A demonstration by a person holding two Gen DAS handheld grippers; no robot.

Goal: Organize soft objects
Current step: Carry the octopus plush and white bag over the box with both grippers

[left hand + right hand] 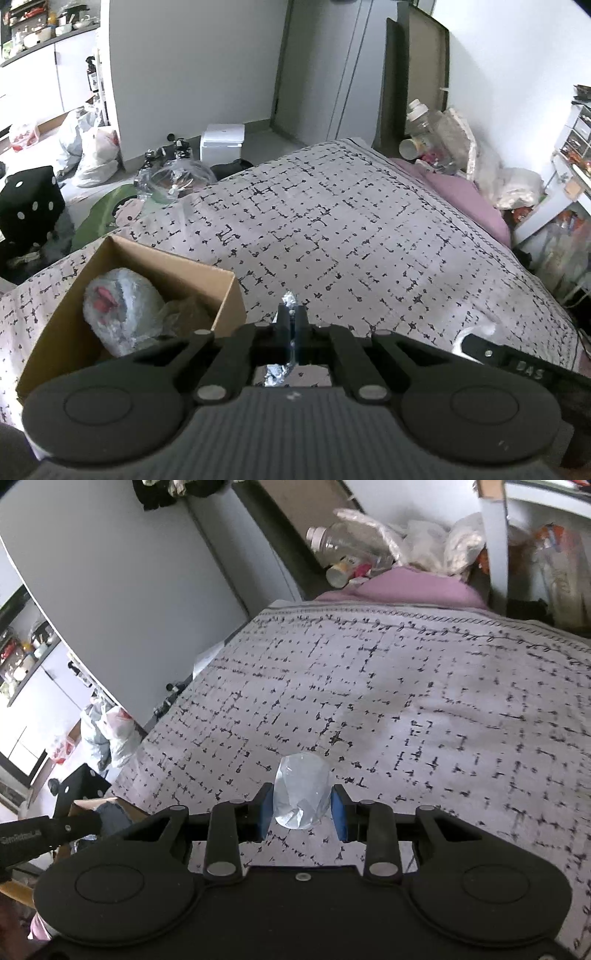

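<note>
My left gripper (293,314) is shut on a small wad of crumpled silver foil (289,298); the foil pokes out above the fingertips and shows again below them. To its left, an open cardboard box (225,295) stands on the bed, holding a grey plush toy (118,310) with pink patches and some crumpled clear plastic. In the right wrist view, my right gripper (302,808) grips a translucent, crumpled plastic ball (301,792) between its blue pads (338,812), held above the patterned bedspread (424,701).
The bedspread (351,221) covers a wide bed. Bottles, cups and bags are heaped at its far corner (432,140). On the floor to the left are plastic bags (92,147), a black dice cushion (29,206) and a white box (221,142). Shelves stand at the right.
</note>
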